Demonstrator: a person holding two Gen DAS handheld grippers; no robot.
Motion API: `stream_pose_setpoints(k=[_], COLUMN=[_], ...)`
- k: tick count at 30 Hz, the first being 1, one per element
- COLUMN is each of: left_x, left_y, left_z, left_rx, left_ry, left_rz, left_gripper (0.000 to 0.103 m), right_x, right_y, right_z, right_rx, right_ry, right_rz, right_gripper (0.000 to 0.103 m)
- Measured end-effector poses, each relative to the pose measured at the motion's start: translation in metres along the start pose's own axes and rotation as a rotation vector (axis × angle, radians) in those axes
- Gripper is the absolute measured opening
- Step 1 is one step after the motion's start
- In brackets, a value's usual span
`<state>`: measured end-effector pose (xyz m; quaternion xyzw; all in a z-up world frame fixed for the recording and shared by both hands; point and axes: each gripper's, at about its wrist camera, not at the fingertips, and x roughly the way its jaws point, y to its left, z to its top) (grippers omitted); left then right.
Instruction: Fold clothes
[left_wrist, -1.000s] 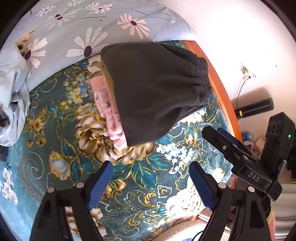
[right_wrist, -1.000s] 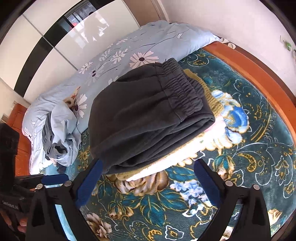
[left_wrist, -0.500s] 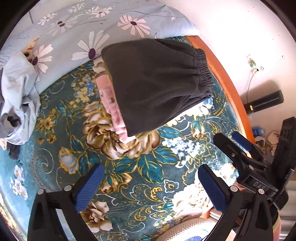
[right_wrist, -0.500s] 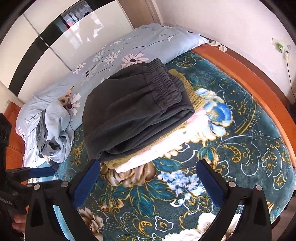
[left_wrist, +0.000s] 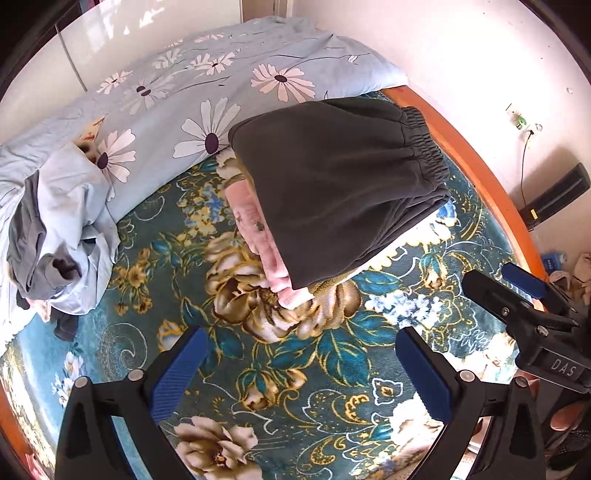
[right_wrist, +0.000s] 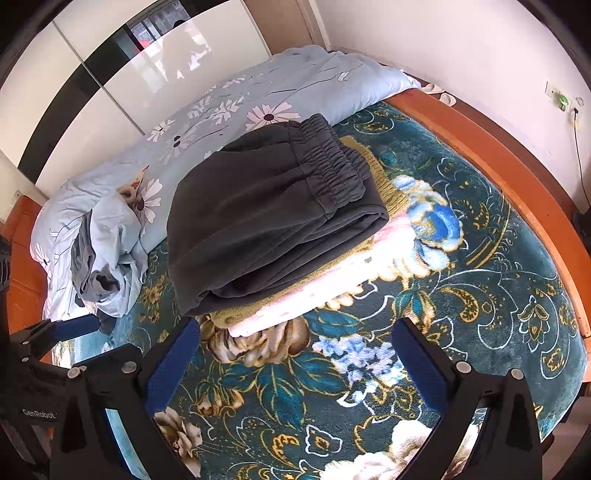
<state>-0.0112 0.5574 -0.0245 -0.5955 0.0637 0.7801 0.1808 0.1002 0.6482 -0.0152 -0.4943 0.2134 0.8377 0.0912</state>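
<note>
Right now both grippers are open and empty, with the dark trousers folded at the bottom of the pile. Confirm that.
Not the bottom: the dark trousers lie on top of the pile, over the pink garment, as the right wrist view shows. Both grippers are open and empty.

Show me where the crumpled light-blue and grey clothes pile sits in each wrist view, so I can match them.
Left wrist view: the crumpled clothes pile lies at the far left edge, left of the folded stack.
Right wrist view: the same pile is at middle left, just above the other gripper's blue finger.
Shared landmark: the folded dark grey sweatpants topping the stack, right of the pile in both views.
</note>
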Motion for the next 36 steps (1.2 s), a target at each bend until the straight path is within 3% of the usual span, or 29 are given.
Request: stream_pose_setpoints(k=[5, 22, 36], left_x=[0.013, 0.066, 0.073], left_y=[0.000, 0.012, 0.020], left_z=[0.001, 0.014, 0.017], left_rx=[0.026, -0.029, -0.039], left_ry=[0.013, 0.101, 0.105], left_rz=[0.010, -0.023, -0.035], left_gripper=[0.103, 0.103, 0.103], right_x=[0.010, 0.060, 0.079], right_y=[-0.001, 0.000, 0.009], right_z=[0.001, 0.011, 0.010], right_rx=[0.002, 0.001, 0.002], right_ry=[0.020, 0.094, 0.126], right_rz=[-0.002, -0.012, -0.011], right_gripper=[0.103, 0.103, 0.103])
